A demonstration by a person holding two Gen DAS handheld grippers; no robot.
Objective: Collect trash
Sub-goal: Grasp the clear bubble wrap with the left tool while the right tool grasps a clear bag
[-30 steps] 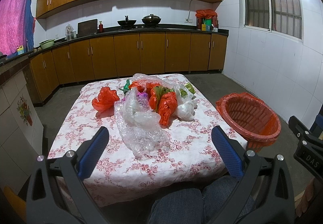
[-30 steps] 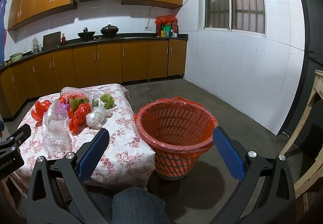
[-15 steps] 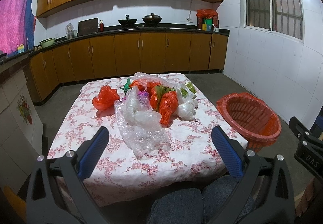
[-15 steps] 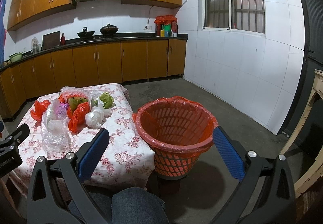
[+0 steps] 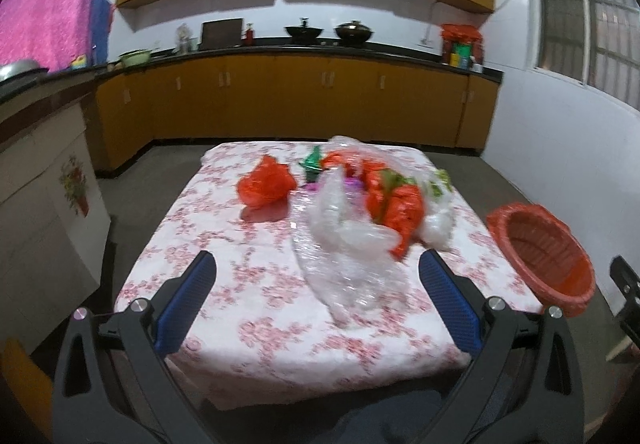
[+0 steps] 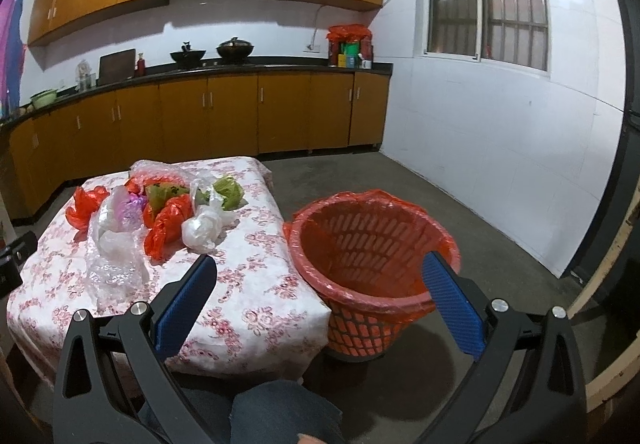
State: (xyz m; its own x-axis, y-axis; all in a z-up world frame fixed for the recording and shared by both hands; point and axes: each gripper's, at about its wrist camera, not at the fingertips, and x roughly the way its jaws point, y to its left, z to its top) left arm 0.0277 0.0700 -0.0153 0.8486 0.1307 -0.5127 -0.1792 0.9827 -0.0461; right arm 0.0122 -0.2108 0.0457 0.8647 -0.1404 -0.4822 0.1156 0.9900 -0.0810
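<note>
A heap of trash lies on the floral-clothed table (image 5: 256, 284): a crumpled red bag (image 5: 265, 188), clear bubble wrap (image 5: 344, 264), an orange bag (image 5: 404, 210), a white bag (image 6: 202, 230) and a green wrapper (image 6: 229, 192). An orange basket (image 6: 372, 240) lined with a red bag stands on the floor right of the table. My left gripper (image 5: 316, 284) is open over the table's near half, short of the bubble wrap. My right gripper (image 6: 320, 292) is open, held before the basket and the table's corner. Both hold nothing.
Wooden cabinets and a counter (image 6: 224, 68) with pots run along the far wall. A tiled counter (image 5: 44, 180) stands left of the table. A person's denim-clad knees (image 6: 280, 412) are below the grippers. A wooden frame (image 6: 612, 272) is at the right edge.
The left gripper has swung left and moved forward over the table, so the trash now appears right of centre and blurred. The right gripper has edged slightly forward. Both jaws stay open.
</note>
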